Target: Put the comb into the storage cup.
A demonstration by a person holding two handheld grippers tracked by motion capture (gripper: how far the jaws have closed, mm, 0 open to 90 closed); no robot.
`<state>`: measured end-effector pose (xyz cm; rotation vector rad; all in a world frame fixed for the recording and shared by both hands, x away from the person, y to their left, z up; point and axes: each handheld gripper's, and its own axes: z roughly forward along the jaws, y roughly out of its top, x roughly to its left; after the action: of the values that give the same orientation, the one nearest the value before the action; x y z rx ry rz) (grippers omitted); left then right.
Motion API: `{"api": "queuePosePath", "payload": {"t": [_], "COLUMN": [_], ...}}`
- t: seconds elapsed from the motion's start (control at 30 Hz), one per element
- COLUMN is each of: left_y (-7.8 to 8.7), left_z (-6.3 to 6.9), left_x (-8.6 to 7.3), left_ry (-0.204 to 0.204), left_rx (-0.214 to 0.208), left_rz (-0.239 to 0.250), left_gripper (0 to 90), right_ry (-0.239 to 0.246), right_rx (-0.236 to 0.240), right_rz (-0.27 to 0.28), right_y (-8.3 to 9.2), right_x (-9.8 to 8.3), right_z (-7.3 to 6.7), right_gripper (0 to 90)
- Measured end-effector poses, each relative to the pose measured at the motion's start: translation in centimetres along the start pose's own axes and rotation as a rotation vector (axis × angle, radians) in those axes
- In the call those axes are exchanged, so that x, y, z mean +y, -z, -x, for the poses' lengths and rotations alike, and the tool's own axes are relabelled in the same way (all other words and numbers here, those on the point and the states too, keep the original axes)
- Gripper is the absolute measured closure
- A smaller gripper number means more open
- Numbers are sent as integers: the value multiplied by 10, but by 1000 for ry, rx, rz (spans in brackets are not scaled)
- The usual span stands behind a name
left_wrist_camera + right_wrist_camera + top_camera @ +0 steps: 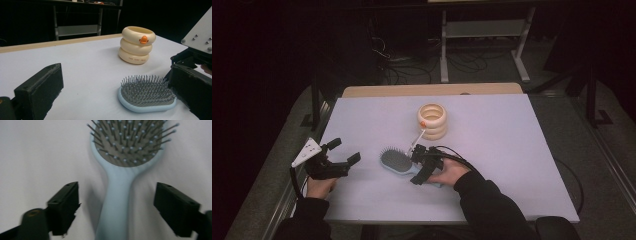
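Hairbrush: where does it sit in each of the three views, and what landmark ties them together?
High view: the hairbrush lies near the table's centre, handle under the right tongs.
Left gripper view: lower right, bristles up.
Right gripper view: centre, handle running down between the open jaws.
Shared landmark: the white table top; the cream ring stack appears in two views.

Pale blue hairbrush (117, 195) with a grey bristle pad. Cream stack of three rings (137, 45) bearing a small orange mark, possibly a duck. White desk (512, 135) with a tan far edge. Black claws.
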<state>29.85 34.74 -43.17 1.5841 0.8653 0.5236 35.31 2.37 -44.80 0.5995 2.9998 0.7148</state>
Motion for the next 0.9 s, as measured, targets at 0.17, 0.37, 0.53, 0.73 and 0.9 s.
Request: {"api": "queuePosePath", "payload": {"t": [0.17, 0.37, 0.53, 0.73, 0.9], "left_y": [0, 0, 0, 0, 0], "left_z": [0, 0, 0, 0, 0], "left_x": [0, 0, 0, 0, 0], "left_ry": [-2, -3, -7, -9, -11], "left_rx": [0, 1, 4, 4, 5], "left_rz": [-2, -2, 1, 0, -1], "left_gripper": [0, 0, 0, 0, 0], "right_ry": [-7, -7, -12, -22, -5], "right_rx": [8, -10, -23, -51, -76], "right_rz": [20, 26, 26, 7, -6], "right_y": [2, 2, 2, 1, 1], "right_x": [0, 2, 4, 5, 6], "right_z": [1, 0, -1, -3, -5], "right_gripper": [382, 472, 553, 592, 674]}}
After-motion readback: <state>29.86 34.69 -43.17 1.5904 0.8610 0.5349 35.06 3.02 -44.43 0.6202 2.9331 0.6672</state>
